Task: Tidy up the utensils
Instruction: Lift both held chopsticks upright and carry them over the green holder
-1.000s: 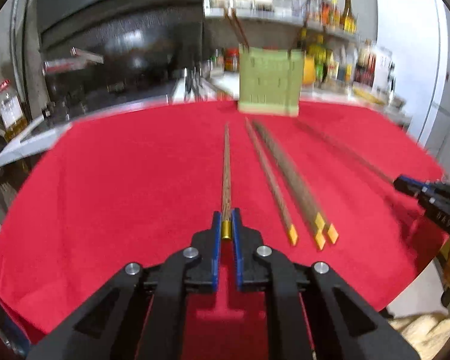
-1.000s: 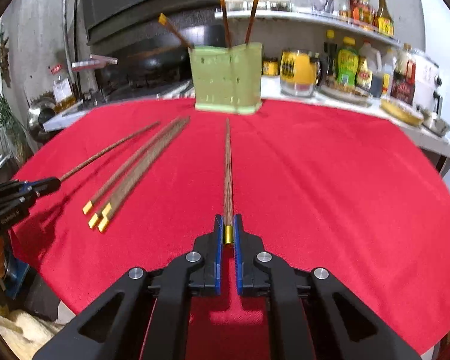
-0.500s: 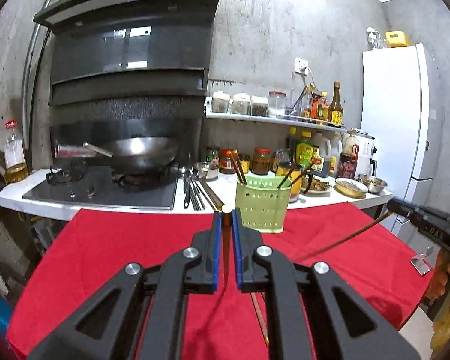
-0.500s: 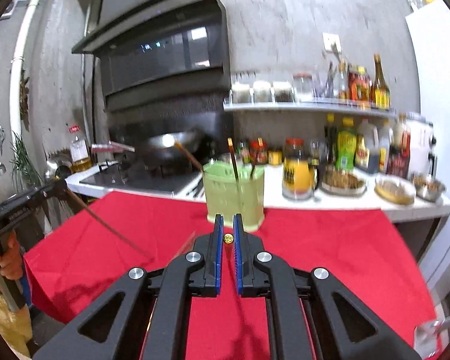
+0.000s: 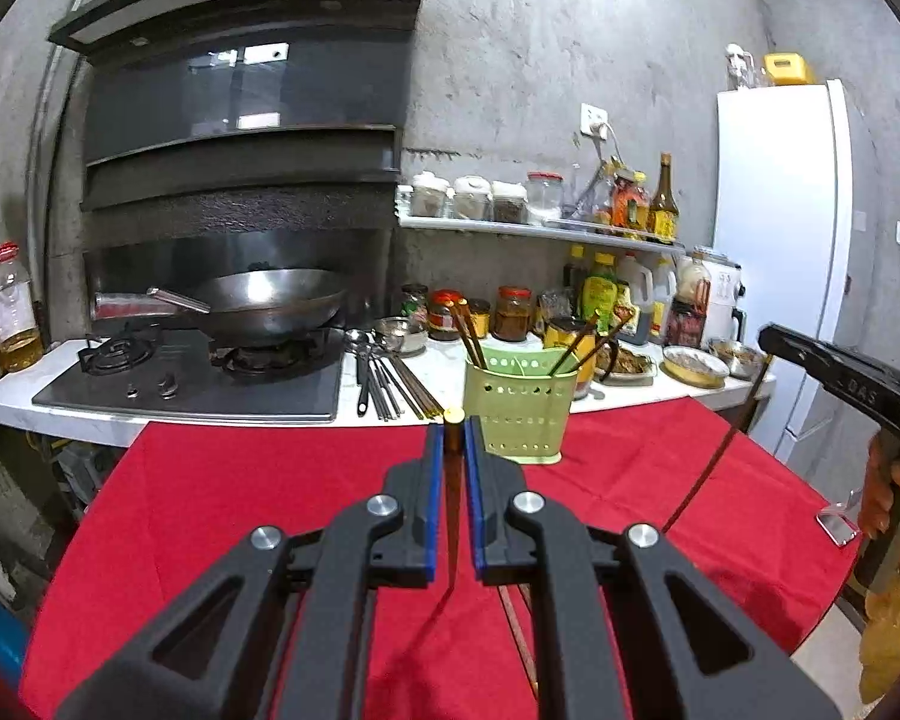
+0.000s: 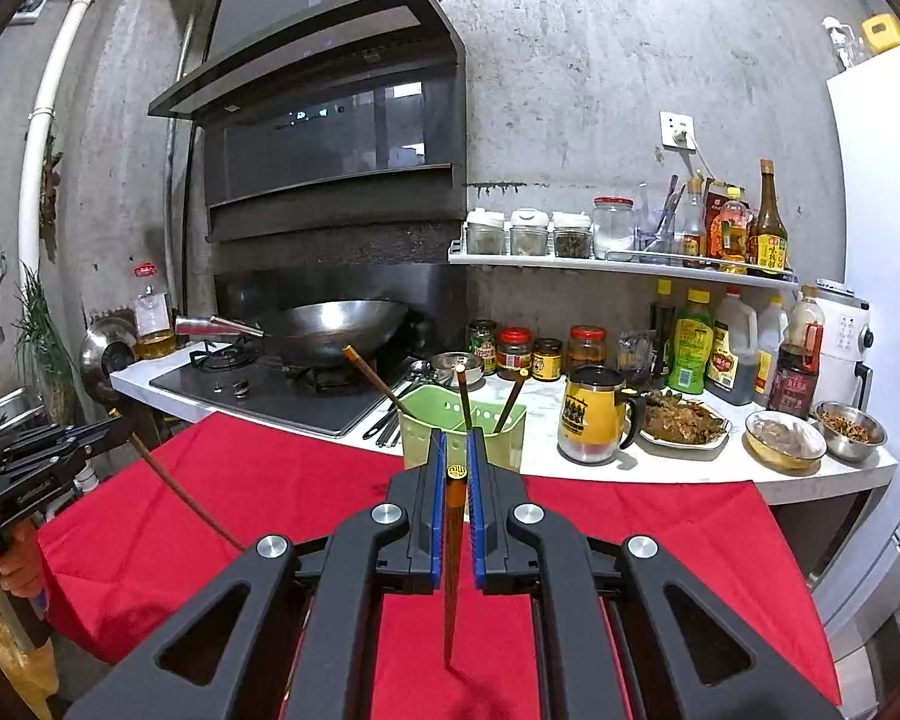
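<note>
My left gripper (image 5: 452,429) is shut on the gold-capped end of a brown chopstick (image 5: 450,516), which hangs down between the fingers above the red cloth (image 5: 240,498). My right gripper (image 6: 456,443) is shut on another gold-capped chopstick (image 6: 451,564) that also hangs down. A green perforated utensil holder (image 5: 519,414) with a few chopsticks in it stands at the cloth's far edge, just beyond both grippers. Each wrist view shows the other gripper off to the side: the right gripper (image 5: 771,341) and the left gripper (image 6: 117,427). A loose chopstick (image 5: 513,612) lies on the cloth below.
Behind the cloth a white counter (image 6: 660,462) holds a stove with a wok (image 5: 270,300), metal utensils (image 5: 384,384), a yellow mug (image 6: 591,414), jars, bottles and bowls. A white fridge (image 5: 774,252) stands at the right. A person's hand (image 5: 894,492) grips the right handle.
Both grippers have risen from the cloth and tilted up. The two chopsticks came off the cloth with them and now hang from the jaws.
</note>
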